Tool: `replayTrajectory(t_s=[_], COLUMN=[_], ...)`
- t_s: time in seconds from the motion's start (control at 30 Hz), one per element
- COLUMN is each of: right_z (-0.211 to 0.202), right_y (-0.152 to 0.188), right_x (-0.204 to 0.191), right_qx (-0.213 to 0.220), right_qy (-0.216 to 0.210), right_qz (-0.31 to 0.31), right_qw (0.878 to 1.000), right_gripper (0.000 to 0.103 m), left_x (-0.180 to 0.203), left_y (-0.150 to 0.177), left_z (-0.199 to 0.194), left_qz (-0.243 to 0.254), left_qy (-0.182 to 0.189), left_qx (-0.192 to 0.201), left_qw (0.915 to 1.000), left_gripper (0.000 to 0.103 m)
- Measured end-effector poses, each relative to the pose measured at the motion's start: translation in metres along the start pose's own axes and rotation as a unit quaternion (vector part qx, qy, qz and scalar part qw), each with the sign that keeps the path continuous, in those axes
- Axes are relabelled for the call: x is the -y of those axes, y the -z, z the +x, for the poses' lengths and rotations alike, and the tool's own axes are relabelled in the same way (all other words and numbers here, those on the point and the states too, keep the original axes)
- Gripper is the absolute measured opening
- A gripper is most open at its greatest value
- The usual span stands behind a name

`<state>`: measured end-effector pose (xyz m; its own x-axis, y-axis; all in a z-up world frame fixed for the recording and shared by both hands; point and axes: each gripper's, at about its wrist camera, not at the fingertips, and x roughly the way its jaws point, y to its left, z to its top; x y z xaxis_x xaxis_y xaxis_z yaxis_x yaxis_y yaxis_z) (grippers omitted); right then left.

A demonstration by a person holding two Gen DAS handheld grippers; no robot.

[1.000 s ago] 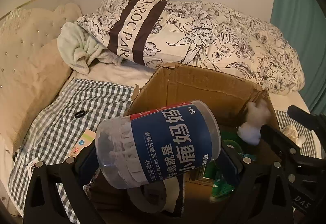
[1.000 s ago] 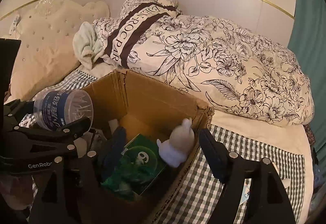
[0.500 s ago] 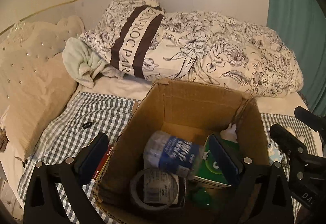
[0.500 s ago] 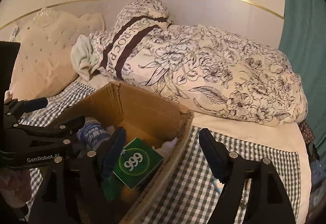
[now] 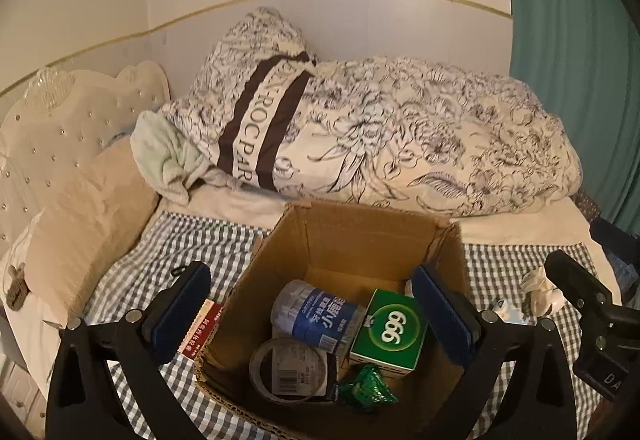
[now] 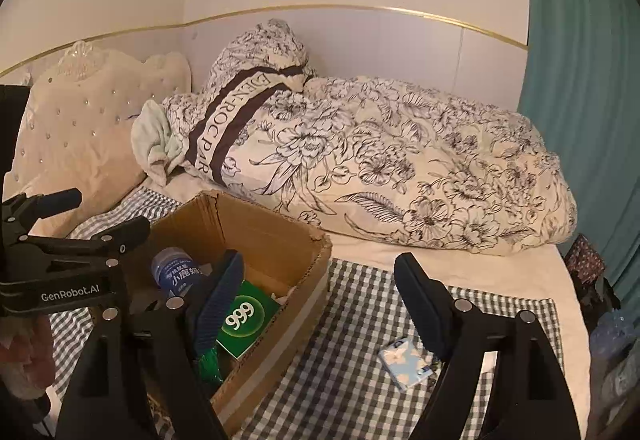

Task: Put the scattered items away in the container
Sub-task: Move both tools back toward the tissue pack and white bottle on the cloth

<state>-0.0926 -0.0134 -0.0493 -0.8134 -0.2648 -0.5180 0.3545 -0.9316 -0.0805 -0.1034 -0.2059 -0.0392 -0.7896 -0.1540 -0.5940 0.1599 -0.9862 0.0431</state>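
Note:
An open cardboard box (image 5: 352, 236) stands on the checked bedsheet; it also shows in the right wrist view (image 6: 276, 236). Inside lie a clear jar with a blue label (image 5: 316, 316), a green "999" box (image 5: 390, 334), a tape roll (image 5: 290, 368) and a green wrapper (image 5: 366, 388). My left gripper (image 5: 312, 310) is open and empty above the box. My right gripper (image 6: 320, 300) is open and empty over the box's right rim. A small blue-and-white packet (image 6: 404, 362) lies on the sheet to the right of the box. A red-and-white card (image 5: 200, 330) lies left of the box.
A floral duvet (image 5: 400, 144) and pillow lie behind the box. A beige cushion (image 5: 88, 216) and padded headboard are at the left. A crumpled tissue (image 5: 540, 288) and a black hair tie (image 5: 178, 272) lie on the sheet. A teal curtain (image 6: 592, 80) hangs at the right.
My left gripper opened and let go of the blue-label jar, which now lies in the box. Both grippers have pulled back and up from the box.

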Motion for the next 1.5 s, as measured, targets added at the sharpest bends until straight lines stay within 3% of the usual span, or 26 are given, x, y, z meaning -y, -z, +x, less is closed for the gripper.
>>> replayTrajectory(t_s=[0.6,0.93,1.27,1.5], right_z=[-0.069,-0.094,-0.104,-0.100], right_y=[-0.001,0.006,0.026,0.043], right_x=[0.056,0.102,0.150,0.178], right_qx=[0.025,0.028,0.014,0.001], right_qy=[0.062,0.102,0.132,0.139], right_qz=[0.011,0.033,0.058,0.070], right_qw=[0.998,0.994,0.989,0.988], right_gripper=[0.093,0.103,0.103,0.103], left_x=[0.055,0.101,0.159,0.179], left_y=[-0.020,-0.024,-0.019,-0.011], left_z=[-0.054,-0.067,-0.063,-0.045], left_qz=[0.018,0.028,0.067,0.048], left_qy=[0.024,0.061,0.084,0.121], left_qx=[0.040,0.064,0.056,0.037], left_qw=[0.9987,0.9957,0.9927,0.9908], left_gripper=[0.103,0.103,0.103,0.103])
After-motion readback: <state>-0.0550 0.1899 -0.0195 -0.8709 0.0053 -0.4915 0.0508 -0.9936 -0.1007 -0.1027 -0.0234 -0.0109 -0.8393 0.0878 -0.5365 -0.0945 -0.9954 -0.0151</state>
